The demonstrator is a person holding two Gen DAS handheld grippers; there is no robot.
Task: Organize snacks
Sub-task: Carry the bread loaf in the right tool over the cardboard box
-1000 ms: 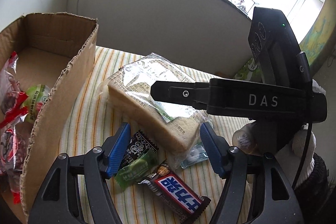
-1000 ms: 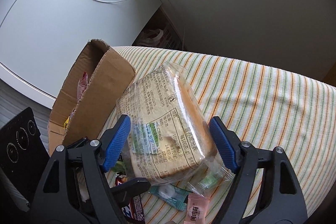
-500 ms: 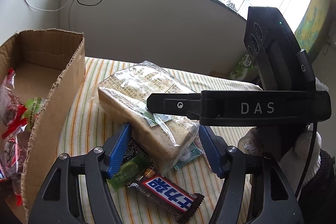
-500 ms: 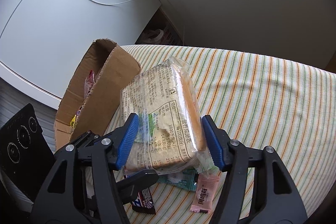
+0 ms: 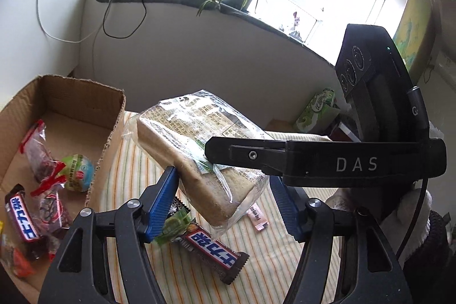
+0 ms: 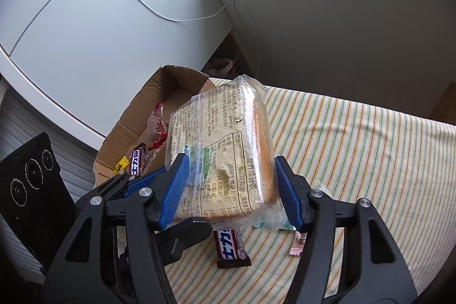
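Observation:
A clear-wrapped loaf of sliced bread (image 5: 182, 138) (image 6: 222, 138) hangs tilted above the striped tablecloth (image 5: 134, 161), lifted off it. My right gripper (image 6: 231, 164) is shut on its near end, blue pads pressing both sides. In the left wrist view, one right finger (image 5: 242, 154) crosses over the loaf. My left gripper (image 5: 223, 184) is also shut on the loaf from the other side; its left pad presses the crust, its right pad meets the wrapper. An open cardboard box (image 5: 111, 138) (image 6: 134, 116) stands just left of the loaf.
On the cloth under the loaf lie a chocolate bar (image 5: 213, 250) (image 6: 230, 247), a green candy (image 5: 171, 227), a pink sachet (image 5: 258, 218) and a teal packet (image 6: 270, 221). Inside the box are another chocolate bar (image 5: 21, 215), red-wrapped snacks (image 5: 40, 155) and a round sweet (image 5: 77, 173).
The right jaws closed onto the loaf, then both grippers rose together with it. The loaf left the cloth and tilted, uncovering the small snacks beneath; more of the box's inside shows.

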